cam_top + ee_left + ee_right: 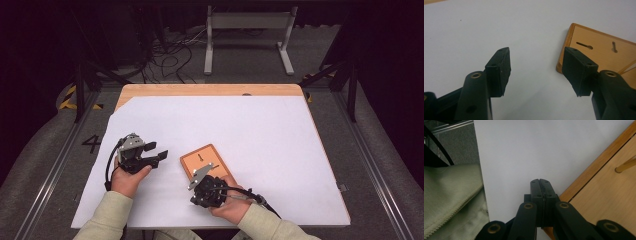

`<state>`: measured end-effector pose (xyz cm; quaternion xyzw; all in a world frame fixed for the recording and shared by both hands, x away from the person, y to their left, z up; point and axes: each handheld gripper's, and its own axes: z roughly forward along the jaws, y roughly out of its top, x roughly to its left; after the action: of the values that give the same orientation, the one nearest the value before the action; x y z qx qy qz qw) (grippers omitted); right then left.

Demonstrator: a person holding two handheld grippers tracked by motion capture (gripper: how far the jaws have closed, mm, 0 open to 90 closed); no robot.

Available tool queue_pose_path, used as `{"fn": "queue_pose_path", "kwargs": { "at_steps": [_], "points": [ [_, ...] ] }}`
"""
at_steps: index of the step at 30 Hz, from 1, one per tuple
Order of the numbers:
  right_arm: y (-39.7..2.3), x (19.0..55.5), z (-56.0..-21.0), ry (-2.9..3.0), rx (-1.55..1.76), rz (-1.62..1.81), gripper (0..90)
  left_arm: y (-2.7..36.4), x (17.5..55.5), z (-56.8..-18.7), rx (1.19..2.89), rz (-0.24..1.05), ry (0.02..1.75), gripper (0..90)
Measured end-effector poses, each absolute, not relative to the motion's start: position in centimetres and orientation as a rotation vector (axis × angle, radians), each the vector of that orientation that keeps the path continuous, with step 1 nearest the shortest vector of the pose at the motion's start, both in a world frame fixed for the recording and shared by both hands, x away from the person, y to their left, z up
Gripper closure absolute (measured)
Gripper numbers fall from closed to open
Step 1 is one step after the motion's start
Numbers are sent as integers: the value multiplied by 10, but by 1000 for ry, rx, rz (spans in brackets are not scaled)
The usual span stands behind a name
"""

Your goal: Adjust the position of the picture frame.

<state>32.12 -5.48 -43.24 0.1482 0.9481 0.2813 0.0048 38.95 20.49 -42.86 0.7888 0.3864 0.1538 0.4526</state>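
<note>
- Wooden board (205, 161): flat on the white sheet (240, 130) covering the desk (210, 90), slightly toward 7 o'clock of the sheet's middle, turned at an angle to the desk edges.
- Raised darker rim around a paler inset face; two small dark marks on that face, seen in the left gripper view as a slot and a short peg-like mark on the board (599, 50).
- Thin pale wooden stick (625, 165) lying over the board's face at 3 o'clock in the right gripper view.
- Left gripper (156, 152): held at 9 o'clock of the board, near it but apart, pointing toward it; jaws spread wide with nothing between, only bare sheet (499, 30) in the gap of the left gripper (537, 68).
- Right gripper (206, 172): at the board's 6 o'clock end, over its near corner; jaws pressed together, pinching nothing, tips of the right gripper (540, 182) over the sheet (536, 145) just beside the board's rim (596, 167).
- Contact between right gripper and board: cannot tell.
- Pale green sleeve (449, 195) at 9 o'clock in the right gripper view; both forearms entering from 6 o'clock in the high view.
</note>
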Motion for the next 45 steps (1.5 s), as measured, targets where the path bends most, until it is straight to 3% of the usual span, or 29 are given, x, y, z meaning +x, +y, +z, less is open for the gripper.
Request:
{"fn": "queue_pose_path", "kwargs": {
  "at_steps": [45],
  "points": [
    [-184,356,-427,2706,954,837,900,193,393,-431,1974,368,926,402]
  ]
}}
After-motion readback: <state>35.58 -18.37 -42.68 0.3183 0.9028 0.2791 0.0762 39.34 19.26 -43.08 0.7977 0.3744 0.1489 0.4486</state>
